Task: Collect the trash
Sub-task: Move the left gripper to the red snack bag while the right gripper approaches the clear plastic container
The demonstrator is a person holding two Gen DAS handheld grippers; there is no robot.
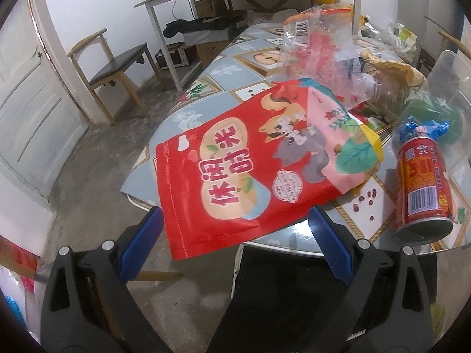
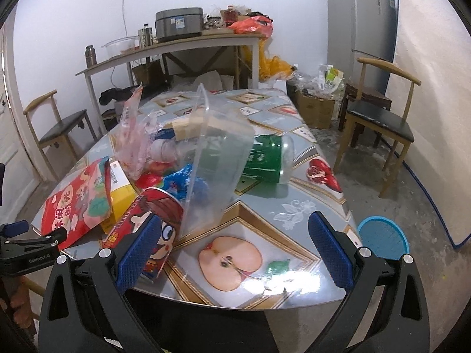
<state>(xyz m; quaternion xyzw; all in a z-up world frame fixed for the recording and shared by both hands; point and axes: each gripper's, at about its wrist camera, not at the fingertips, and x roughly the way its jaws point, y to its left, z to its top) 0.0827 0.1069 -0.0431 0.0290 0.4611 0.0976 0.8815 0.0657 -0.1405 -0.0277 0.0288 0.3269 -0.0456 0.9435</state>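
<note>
1. Trash: a red printed snack bag overhangs the near left edge of the fruit-patterned table.
2. A red printed drink can lies beside it, at the near edge.
3. Left gripper: fingers spread, empty.
4. Right gripper: fingers spread, empty, beside the can.

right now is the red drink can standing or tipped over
Tipped over. The red can lies on its side on the table, its flat end facing the left wrist camera.
</note>
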